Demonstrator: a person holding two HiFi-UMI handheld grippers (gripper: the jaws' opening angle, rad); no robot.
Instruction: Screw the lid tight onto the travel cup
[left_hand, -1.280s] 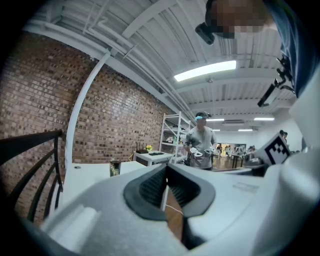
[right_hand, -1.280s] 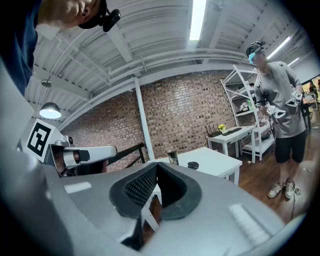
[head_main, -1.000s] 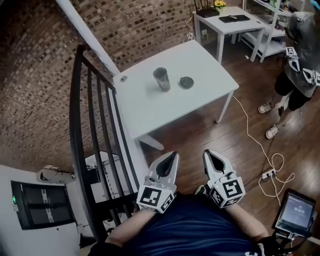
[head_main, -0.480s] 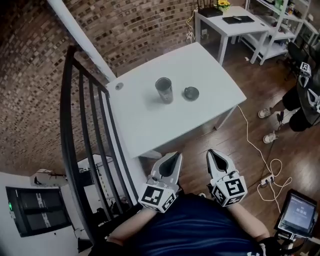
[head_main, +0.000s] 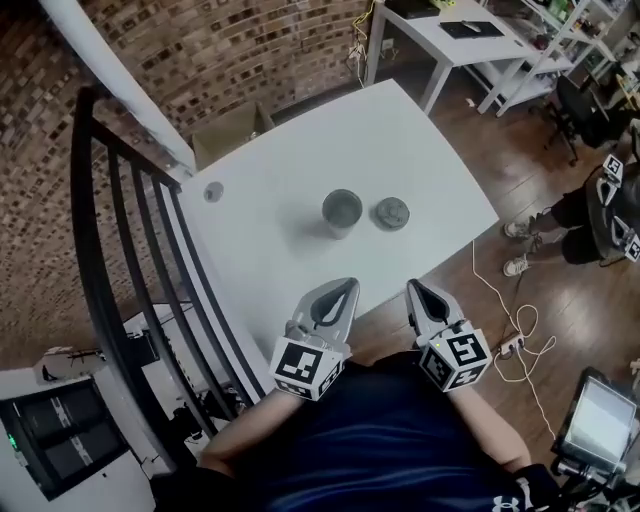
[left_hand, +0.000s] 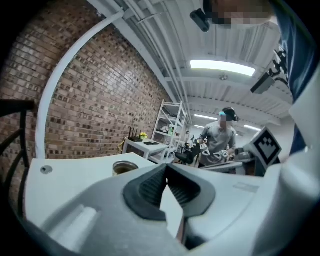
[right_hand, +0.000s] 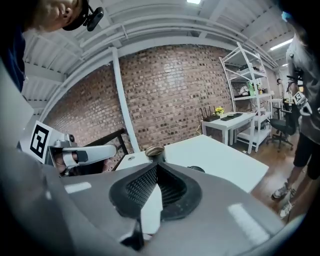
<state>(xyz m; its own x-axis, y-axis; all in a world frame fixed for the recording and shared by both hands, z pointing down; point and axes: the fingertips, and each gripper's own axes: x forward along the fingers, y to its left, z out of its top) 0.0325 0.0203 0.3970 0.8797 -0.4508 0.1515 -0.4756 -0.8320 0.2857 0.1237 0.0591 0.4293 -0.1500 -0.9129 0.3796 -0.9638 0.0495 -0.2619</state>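
Both claws are pressed together and hold nothing. The left gripper (head_main: 341, 291) and the right gripper (head_main: 417, 293) sit side by side at the 6 o'clock end of the head view, tips pointing to 12 o'clock and tilted slightly down, marker cubes towards my chest and forearms drawn in close.

A second ago both tips hung over the wood floor, well short of the white table (head_main: 270, 260). Now they overlap its near edge. The travel cup (head_main: 342, 212) and the lid (head_main: 392, 212) have slid down the picture towards the grippers. The cup stands upright and open near the middle of the tabletop, at 12 o'clock from the left gripper. The lid lies flat just beside it at its 3 o'clock, apart from it. A cardboard box (head_main: 235, 128) past the table's far edge was not in view earlier.

The left gripper view shows the cup's rim at 11 o'clock above the closed jaws, but no lid. The right gripper view shows both, cup at 12 o'clock and lid at 1 o'clock. Only the head view shows the black railing (head_main: 105, 260) at 9 o'clock and the cable (head_main: 522, 322) on the floor at 4 o'clock. A person (head_main: 600, 205) stands at 3 o'clock.
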